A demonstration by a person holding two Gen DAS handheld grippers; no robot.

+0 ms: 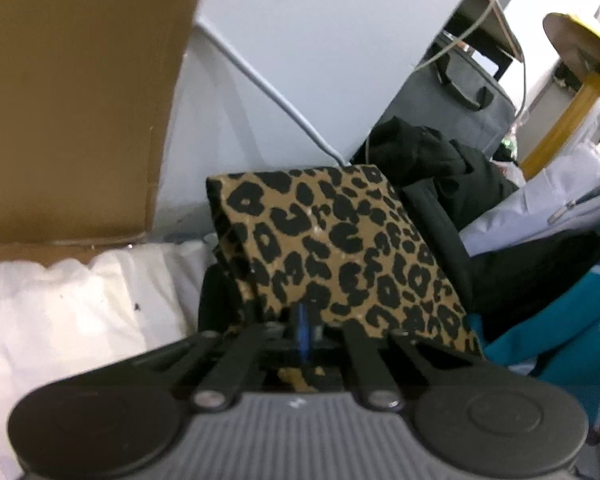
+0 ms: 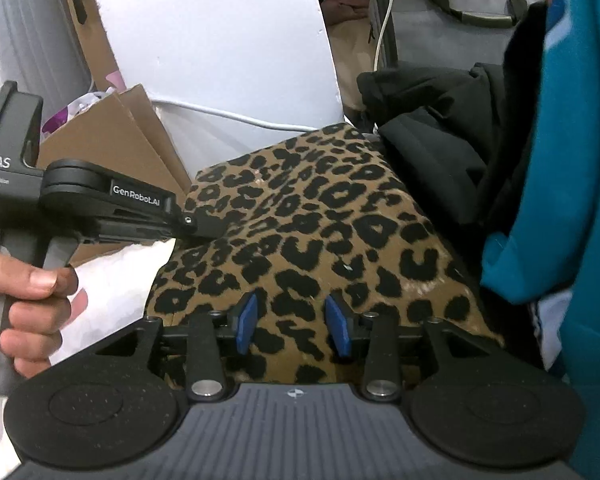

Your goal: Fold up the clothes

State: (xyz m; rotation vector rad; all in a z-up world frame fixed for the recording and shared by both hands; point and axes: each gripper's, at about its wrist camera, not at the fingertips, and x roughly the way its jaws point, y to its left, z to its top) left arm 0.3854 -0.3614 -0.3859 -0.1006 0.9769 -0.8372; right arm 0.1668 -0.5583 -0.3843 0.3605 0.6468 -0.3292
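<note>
A folded leopard-print garment (image 1: 332,240) lies on top of a pile of clothes. My left gripper (image 1: 302,334) is shut on its near edge, blue pads pressed together with fabric between them. In the right wrist view the same garment (image 2: 320,208) fills the middle. My right gripper (image 2: 292,324) stands open just above its near part, with the blue pads (image 2: 246,322) apart. In that view the left gripper (image 2: 202,225) comes in from the left, held by a person's hand (image 2: 36,304), and grips the garment's left edge.
Black clothes (image 1: 440,168) lie behind and to the right of the garment, a teal jersey (image 2: 572,184) at the right. White fabric (image 1: 72,304) and a cardboard box flap (image 1: 72,100) are on the left. A white panel (image 2: 220,40), a cable and a grey bag (image 2: 452,28) stand behind.
</note>
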